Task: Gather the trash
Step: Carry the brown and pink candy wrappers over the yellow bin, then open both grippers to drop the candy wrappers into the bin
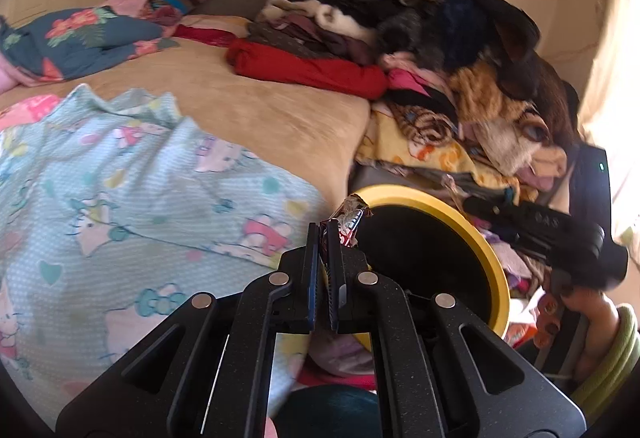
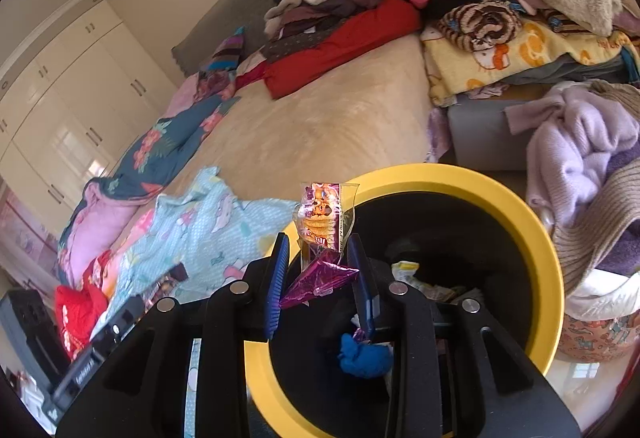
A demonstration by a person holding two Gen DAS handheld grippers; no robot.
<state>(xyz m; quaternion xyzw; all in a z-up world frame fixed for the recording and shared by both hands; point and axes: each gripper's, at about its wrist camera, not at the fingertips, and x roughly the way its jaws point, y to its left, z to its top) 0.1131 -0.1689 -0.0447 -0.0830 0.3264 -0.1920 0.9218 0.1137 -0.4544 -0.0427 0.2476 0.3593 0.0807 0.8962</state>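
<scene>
A candy wrapper (image 1: 347,224) is pinched in the left claw (image 1: 325,238) by the yellow bin (image 1: 486,238). The right claw (image 2: 320,262) is spread around a snack wrapper (image 2: 322,222) above that bin (image 2: 520,214).

- Red/white snack wrapper (image 1: 347,226): crumpled, foil inside showing, pinched between the left claw (image 1: 325,238) fingers, sticking up past the tips, right at the near rim of the bin.
- Clear biscuit wrapper (image 2: 323,216): orange and purple print, standing upright over the bin's near-left rim, between the right claw (image 2: 320,266) fingers.
- Magenta foil wrapper (image 2: 320,280): crumpled, just below the biscuit wrapper, spanning the gap between the spread fingers; contact with the pads unclear.
- Bin (image 2: 536,234): round, yellow rim, black inside, beside the bed; holds a white/yellow wrapper (image 2: 406,270) and a blue crumpled piece (image 2: 362,358).
</scene>
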